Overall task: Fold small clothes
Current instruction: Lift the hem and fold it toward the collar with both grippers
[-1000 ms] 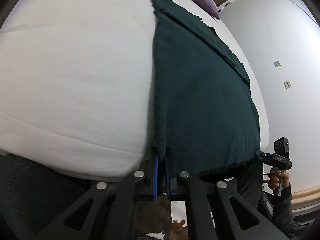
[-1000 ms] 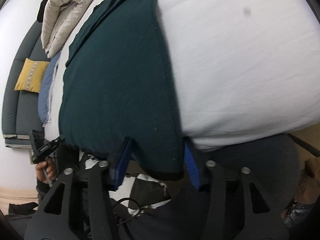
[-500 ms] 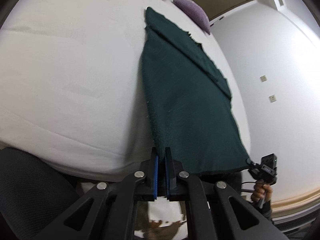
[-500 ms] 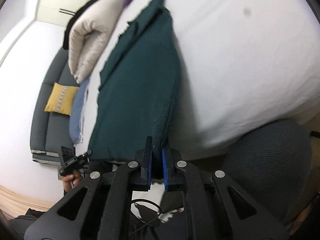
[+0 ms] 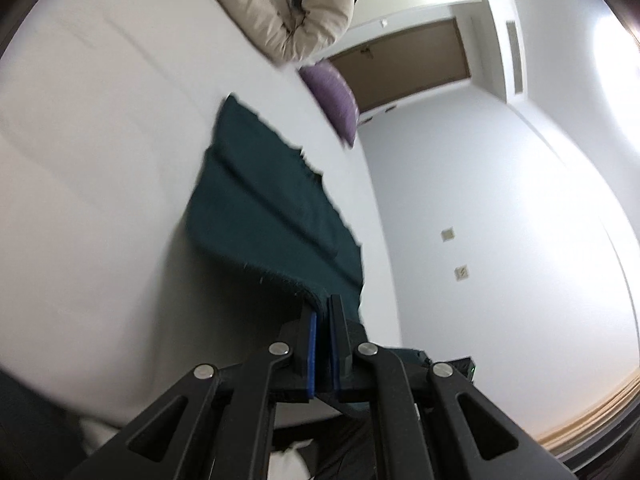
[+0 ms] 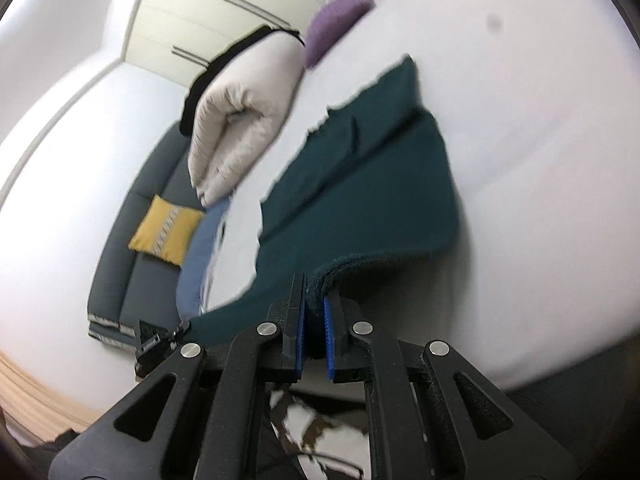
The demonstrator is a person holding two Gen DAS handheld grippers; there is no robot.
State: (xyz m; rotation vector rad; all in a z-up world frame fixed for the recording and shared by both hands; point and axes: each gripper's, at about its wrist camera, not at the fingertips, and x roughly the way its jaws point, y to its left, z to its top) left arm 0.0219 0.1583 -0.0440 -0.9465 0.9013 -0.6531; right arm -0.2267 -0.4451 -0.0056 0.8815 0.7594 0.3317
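Note:
A dark green garment (image 5: 264, 208) lies on the white bed (image 5: 100, 160), its far part flat and its near hem lifted off the sheet. My left gripper (image 5: 323, 312) is shut on the hem's left corner. In the right wrist view the same garment (image 6: 360, 184) curves up from the bed (image 6: 540, 160) to my right gripper (image 6: 316, 296), which is shut on the hem's right corner. The left gripper (image 6: 156, 340) also shows at the lower left of that view, holding the other corner.
A rolled beige duvet (image 5: 288, 4) and a purple pillow (image 5: 336, 100) lie at the head of the bed. A grey sofa (image 6: 132, 216) with a yellow cushion (image 6: 166, 228) stands to the left. A white wall (image 5: 500, 220) runs along the bed's right side.
The right gripper shut on the hem corner. Both grippers then lifted the near hem up and forward over the bed, so the garment's near half is now off the sheet.

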